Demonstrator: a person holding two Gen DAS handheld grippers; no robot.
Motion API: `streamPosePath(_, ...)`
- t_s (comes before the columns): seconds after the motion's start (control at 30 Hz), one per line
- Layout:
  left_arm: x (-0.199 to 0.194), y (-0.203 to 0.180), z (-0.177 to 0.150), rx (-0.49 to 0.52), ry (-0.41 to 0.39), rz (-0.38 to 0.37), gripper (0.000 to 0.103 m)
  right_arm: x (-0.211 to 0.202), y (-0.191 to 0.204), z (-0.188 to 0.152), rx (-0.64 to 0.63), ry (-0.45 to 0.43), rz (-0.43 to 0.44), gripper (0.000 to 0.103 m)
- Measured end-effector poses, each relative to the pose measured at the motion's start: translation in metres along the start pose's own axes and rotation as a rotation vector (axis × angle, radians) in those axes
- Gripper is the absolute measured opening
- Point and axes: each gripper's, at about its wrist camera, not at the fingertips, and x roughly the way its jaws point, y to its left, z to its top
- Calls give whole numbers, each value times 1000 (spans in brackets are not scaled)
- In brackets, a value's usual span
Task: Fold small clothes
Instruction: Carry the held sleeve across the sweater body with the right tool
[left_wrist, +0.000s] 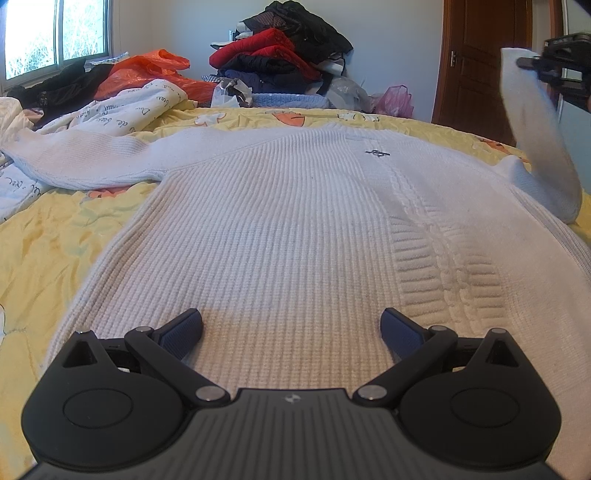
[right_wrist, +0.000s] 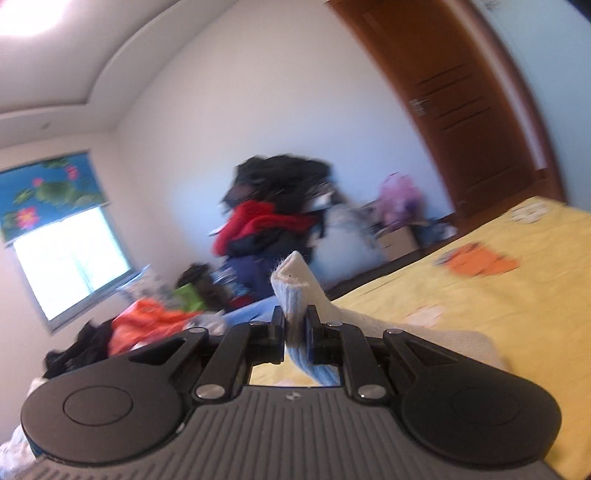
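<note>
Sweaters: one white knit sweater (left_wrist: 280, 221), spread flat on the bed, hem toward the left wrist camera.
Sleeves: two; one sleeve (left_wrist: 85, 158) lies stretched out to the left on the bedspread, the other sleeve (left_wrist: 535, 129) is lifted off the bed at the right.
Left gripper (left_wrist: 291, 328): fingers spread wide, low over the sweater's hem, gripping nothing.
Right gripper (right_wrist: 294, 332): fingers pressed together on the raised sleeve's cuff (right_wrist: 293, 291), which sticks up between them.
Surface: one yellow bedspread (left_wrist: 44, 236) with orange cartoon prints.
Clutter: one tall pile of dark and red clothes (left_wrist: 280, 55) beyond the bed; one orange plastic bag (left_wrist: 147, 70) at the left.
Room: one window (left_wrist: 55, 33), one brown wooden door (left_wrist: 484, 62), pale walls.
</note>
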Motion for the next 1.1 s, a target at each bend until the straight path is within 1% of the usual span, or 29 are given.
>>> streamPosePath(0.07, 0, 0, 0, -1, -1, -1, 103, 18, 26, -25, -6, 61, 37, 15)
streamPosePath(0.13, 0, 0, 1, -3, -2, -3, 103, 39, 45, -54, 2, 135, 53, 15)
streamPosePath(0.23, -1, 3, 0, -18, -8, -18, 103, 68, 63, -100, -38, 246, 21, 15)
streamPosePath(0.3, -2, 3, 0, -16, -8, -21, 103, 81, 68, -125, -42, 318, -28, 16)
streamPosePath(0.33, -3, 2, 1, -14, -7, -21, 103, 85, 65, -132, -35, 353, -42, 22)
streamPosePath(0.37, -3, 1, 2, -6, -3, -19, 103, 86, 63, -137, -21, 380, -63, 34)
streamPosePath(0.4, -4, 1, 4, 1, 5, -19, 103, 82, 62, -138, -3, 388, -73, 38)
streamPosePath(0.43, -6, 2, 8, -3, 11, -28, 103, 71, 64, -139, 13, 378, -58, 45)
streamPosePath(0.47, -8, 3, 16, -18, 14, -55, 103, 58, 62, -137, 18, 367, -48, 54)
streamPosePath(0.5, -11, 5, 26, -38, 8, -96, 103, 44, 63, -132, 26, 352, -33, 56)
streamPosePath(0.57, -12, 4, 55, -90, -24, -180, 103, 21, 48, -133, 39, 327, 24, 61)
streamPosePath(0.6, -10, 4, 70, -119, -36, -223, 103, 10, 44, -134, 51, 322, 30, 64)
streamPosePath(0.67, 7, 1, 101, -183, -32, -325, 103, -3, 27, -142, 60, 336, 3, 64)
streamPosePath(0.7, 22, 0, 116, -230, -11, -377, 103, -5, 19, -148, 60, 347, -18, 64)
streamPosePath(0.73, 38, -1, 128, -275, 23, -422, 103, -7, 12, -154, 80, 357, -32, 60)
streamPosePath(0.77, 63, -3, 140, -331, 83, -478, 103, -9, 3, -154, 137, 347, -16, 60)
streamPosePath(0.83, 106, -7, 152, -432, 190, -561, 103, -12, -5, -153, 173, 329, -7, 62)
streamPosePath(0.87, 123, -11, 154, -469, 231, -574, 103, -11, -8, -154, 193, 331, -2, 62)
streamPosePath(0.9, 141, -16, 155, -497, 267, -570, 103, -12, -9, -155, 200, 326, 3, 62)
streamPosePath(0.97, 163, -26, 157, -505, 293, -542, 100, -13, -10, -156, 201, 323, 11, 62)
streamPosePath(1.03, 178, -34, 157, -486, 318, -514, 85, -16, -11, -157, 209, 317, 19, 63)
streamPosePath(1.1, 180, -40, 158, -454, 314, -497, 80, -18, -15, -157, 224, 311, 29, 63)
